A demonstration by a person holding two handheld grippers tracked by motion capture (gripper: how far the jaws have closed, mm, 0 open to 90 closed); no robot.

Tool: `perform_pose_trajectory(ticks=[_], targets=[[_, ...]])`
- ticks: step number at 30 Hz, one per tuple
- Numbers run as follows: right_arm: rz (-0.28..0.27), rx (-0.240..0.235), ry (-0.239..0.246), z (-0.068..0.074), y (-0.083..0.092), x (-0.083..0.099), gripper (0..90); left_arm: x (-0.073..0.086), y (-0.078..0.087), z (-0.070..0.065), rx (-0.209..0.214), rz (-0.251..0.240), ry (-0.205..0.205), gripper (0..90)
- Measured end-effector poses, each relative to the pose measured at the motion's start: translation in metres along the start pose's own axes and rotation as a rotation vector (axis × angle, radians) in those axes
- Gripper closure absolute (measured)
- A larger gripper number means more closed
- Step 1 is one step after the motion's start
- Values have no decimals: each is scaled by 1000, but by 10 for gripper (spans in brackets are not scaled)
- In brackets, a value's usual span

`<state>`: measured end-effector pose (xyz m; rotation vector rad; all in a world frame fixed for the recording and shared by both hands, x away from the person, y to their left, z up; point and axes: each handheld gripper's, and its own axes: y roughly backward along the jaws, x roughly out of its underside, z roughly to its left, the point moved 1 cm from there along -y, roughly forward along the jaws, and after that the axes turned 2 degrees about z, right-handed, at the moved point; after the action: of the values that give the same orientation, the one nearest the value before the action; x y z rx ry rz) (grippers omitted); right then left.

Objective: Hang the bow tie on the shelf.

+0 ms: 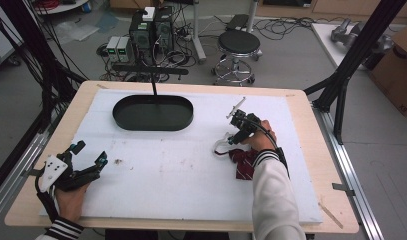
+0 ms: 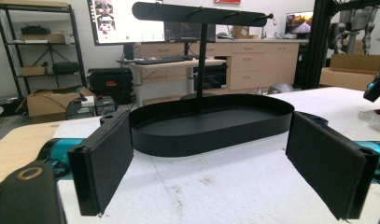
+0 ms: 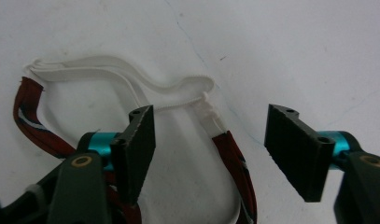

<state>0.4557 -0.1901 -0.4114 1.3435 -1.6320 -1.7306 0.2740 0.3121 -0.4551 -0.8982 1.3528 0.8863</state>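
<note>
A dark red striped necktie [image 1: 244, 162] with a white elastic neck strap [image 1: 222, 146] lies on the white board right of centre. My right gripper [image 1: 234, 139] hangs just over it, open. In the right gripper view the white strap [image 3: 131, 81] loops ahead of the jaws, and its white clip [image 3: 211, 115] and a red band [image 3: 234, 158] lie between them, untouched. A black oval tray [image 1: 153, 113] with a T-shaped hanger post [image 1: 152, 75] stands at the far middle. My left gripper [image 1: 88, 160] rests open at the near left, facing the tray [image 2: 211, 128].
The white foam board [image 1: 181, 160] covers most of the wooden table [image 1: 316, 165]. Small brown specks [image 1: 117, 161] mark the board near my left gripper. Beyond the table stand a black stool [image 1: 238, 47] and computer towers [image 1: 151, 30]. Black frame posts [image 1: 358, 50] rise at the right.
</note>
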Motion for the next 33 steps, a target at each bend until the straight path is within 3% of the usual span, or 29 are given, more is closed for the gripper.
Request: perform_pose_trajectory(ticks=[11, 22, 29, 33], targets=[[26, -13, 15, 1, -8, -3, 528, 0, 0, 0, 0, 1, 4, 153], [40, -30, 32, 0, -9, 0, 548, 0, 0, 0, 0, 1, 4, 154], [52, -7, 58, 1, -11, -3, 621, 0, 0, 0, 0, 0, 4, 154], [44, -14, 42, -1, -12, -3, 637, 0, 0, 0, 0, 0, 4, 155]])
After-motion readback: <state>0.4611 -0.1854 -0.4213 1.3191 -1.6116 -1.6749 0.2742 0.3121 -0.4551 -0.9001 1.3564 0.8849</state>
